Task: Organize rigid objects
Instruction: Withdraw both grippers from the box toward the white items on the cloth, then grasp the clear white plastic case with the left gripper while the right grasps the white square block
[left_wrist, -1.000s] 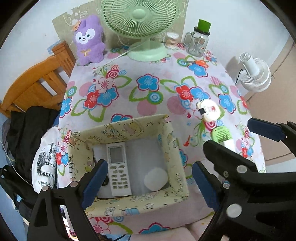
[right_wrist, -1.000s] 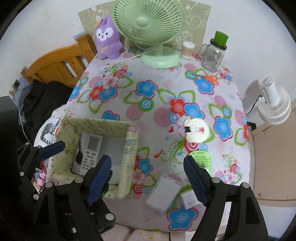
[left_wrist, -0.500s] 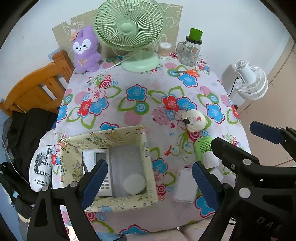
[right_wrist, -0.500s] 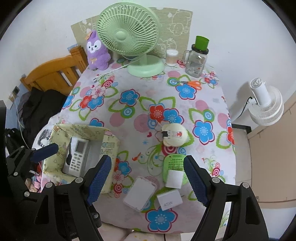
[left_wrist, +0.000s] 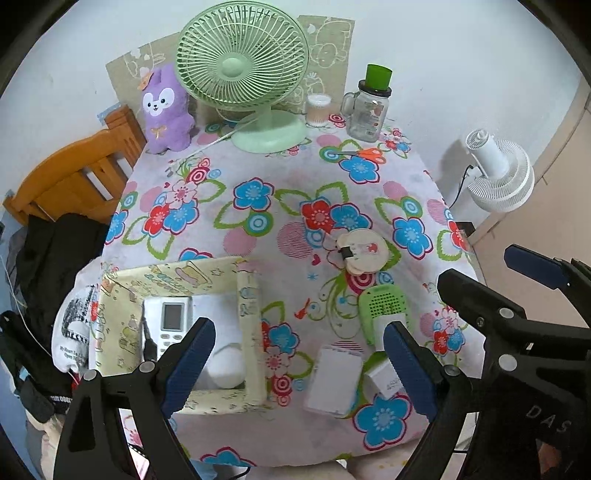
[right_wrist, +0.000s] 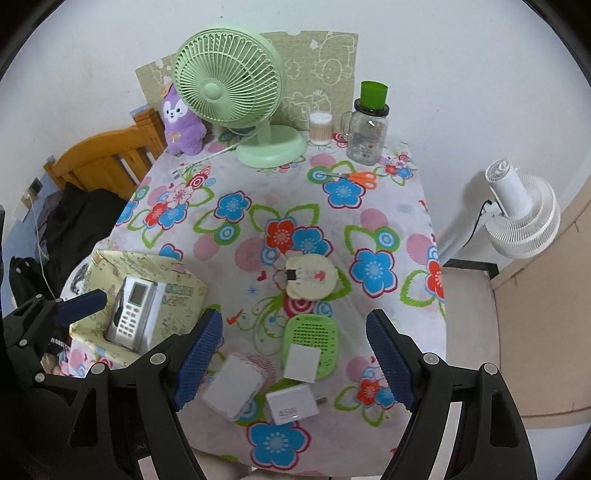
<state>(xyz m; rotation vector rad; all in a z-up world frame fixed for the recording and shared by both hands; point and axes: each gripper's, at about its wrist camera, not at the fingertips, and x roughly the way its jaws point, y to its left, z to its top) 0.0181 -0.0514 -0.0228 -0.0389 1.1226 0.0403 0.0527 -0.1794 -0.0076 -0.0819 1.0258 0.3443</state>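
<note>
A yellow patterned fabric box (left_wrist: 249, 321) (right_wrist: 184, 291) stands at the table's near left and holds a white remote control (left_wrist: 171, 325) (right_wrist: 135, 314) and a white round object (left_wrist: 229, 365). On the flowered cloth to its right lie a white flat box (left_wrist: 334, 380) (right_wrist: 234, 384), a small white charger (left_wrist: 384, 380) (right_wrist: 293, 404), a green perforated device (left_wrist: 384, 308) (right_wrist: 312, 338) with a white square on it, and a round cream item (left_wrist: 364, 251) (right_wrist: 310, 278). My left gripper (left_wrist: 299, 363) and right gripper (right_wrist: 295, 362) are both open, empty and held above the near edge.
A green desk fan (right_wrist: 236, 92), purple plush toy (right_wrist: 181, 122), cotton-swab jar (right_wrist: 319, 127), glass jar with green lid (right_wrist: 367, 125) and orange scissors (right_wrist: 354, 177) are at the table's back. A wooden chair (right_wrist: 103, 158) stands left, a white floor fan (right_wrist: 521, 214) right.
Both grippers have pulled back and up from the table, so more of it shows. The left gripper has moved off the box to the right. Both stay open.
</note>
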